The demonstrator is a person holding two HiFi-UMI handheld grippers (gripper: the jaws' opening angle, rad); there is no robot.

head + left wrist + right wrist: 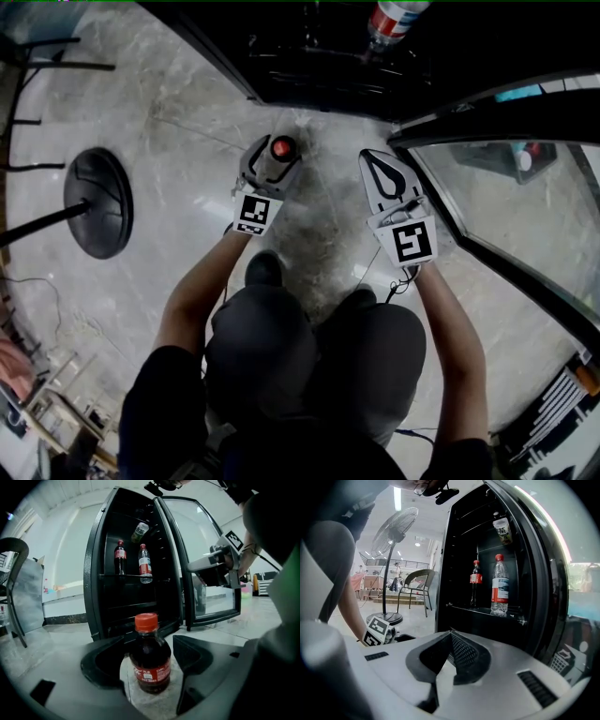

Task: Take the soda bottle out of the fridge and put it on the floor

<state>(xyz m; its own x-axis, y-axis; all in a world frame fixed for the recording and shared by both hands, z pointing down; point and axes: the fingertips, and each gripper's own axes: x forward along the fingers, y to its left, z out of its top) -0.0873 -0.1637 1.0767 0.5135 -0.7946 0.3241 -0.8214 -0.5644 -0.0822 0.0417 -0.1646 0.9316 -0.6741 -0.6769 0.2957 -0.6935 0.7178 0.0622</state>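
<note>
A small dark soda bottle point(150, 663) with a red cap point(281, 147) stands upright on the pale stone floor in front of the fridge. My left gripper point(145, 641) is around it, one jaw on each side with a narrow gap to the bottle, so it is open. In the head view the left gripper point(269, 169) sits low over the floor with the cap showing between its jaws. My right gripper point(451, 634) is shut and holds nothing. It hovers to the right point(378, 164), near the fridge door.
The black fridge point(96, 573) stands open with its glass door point(506, 202) swung out to the right. On its shelves are a cola bottle point(476, 584), a water bottle point(500, 587) and a tilted tea bottle point(502, 529). A fan base point(98, 202) is left, a chair point(417, 585) behind.
</note>
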